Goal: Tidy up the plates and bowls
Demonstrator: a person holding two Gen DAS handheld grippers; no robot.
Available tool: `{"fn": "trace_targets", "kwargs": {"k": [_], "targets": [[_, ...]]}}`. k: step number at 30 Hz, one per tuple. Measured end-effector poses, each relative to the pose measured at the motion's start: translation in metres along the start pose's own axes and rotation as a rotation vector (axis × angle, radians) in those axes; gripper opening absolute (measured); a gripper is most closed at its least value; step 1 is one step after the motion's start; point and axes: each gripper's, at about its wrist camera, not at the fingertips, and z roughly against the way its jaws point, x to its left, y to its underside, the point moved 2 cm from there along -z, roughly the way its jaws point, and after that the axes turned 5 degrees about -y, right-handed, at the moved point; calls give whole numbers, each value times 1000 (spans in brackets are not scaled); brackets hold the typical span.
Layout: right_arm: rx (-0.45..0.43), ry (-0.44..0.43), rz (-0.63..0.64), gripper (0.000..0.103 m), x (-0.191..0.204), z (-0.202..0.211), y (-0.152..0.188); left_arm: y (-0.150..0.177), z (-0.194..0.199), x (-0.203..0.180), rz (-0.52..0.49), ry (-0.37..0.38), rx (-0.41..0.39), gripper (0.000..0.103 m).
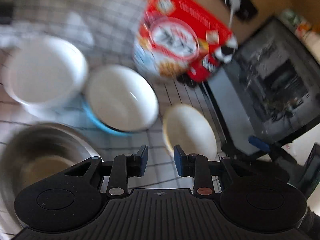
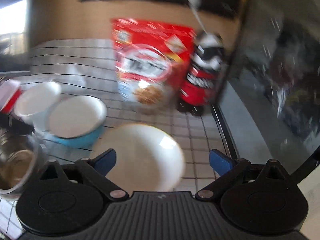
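Four pieces of tableware lie loose on the white tiled counter (image 2: 200, 132), none nested or stacked as far as the blur allows; by that showing the sorting is scarcely begun.

1. Shallow white ceramic bowl with a cream rim (image 2: 144, 156), nearest, directly ahead of the right gripper (image 2: 162, 160); jaws wide apart, nothing between the pads.
2. White-lined enamel bowl with a light-blue outside (image 2: 77, 118), just left of item 1, tilted; it seems to lean on item 3, contact not certain.
3. Deep white ceramic bowl (image 1: 45, 72), beside the blue one at the far left, on or near a grey checked cloth (image 1: 80, 10).
4. Clear glass bowl (image 2: 15, 160), at the near left edge, apart from the others.

Left gripper (image 1: 161, 160): jaws partly apart, empty, above bare tile between the glass bowl and item 1.

Remaining, by judgement: gathering all four into one stack or group.

Surroundings:
- Red cereal box (image 2: 152, 64), upright behind the bowls.
- Red and black jar with a white spoon standing in it (image 2: 202, 76), just beside the box.
- Dark glass-fronted oven (image 1: 270, 88), along the right side, close to item 1, limiting room on that side.
- Small red and white container (image 2: 10, 96), far left, blurred.
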Motion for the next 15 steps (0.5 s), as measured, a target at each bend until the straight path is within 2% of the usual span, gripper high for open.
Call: {"fn": "trace_targets", "kwargs": {"k": [5,10,11,15], "targets": [[85,-127,-35,72,-47,-50,1,0,-63,-32,29,-99,55,31],[140,-226,-45,70,-56,-92,2,4,-104,-43,59,-183,75,31],[105,-206,-32,70,-57,-99,2,6,-108,-43,66,-195,78,31],[153,-237,-71,66,-64,-127,4,10,-122,-46,72,-223,75,27]]}}
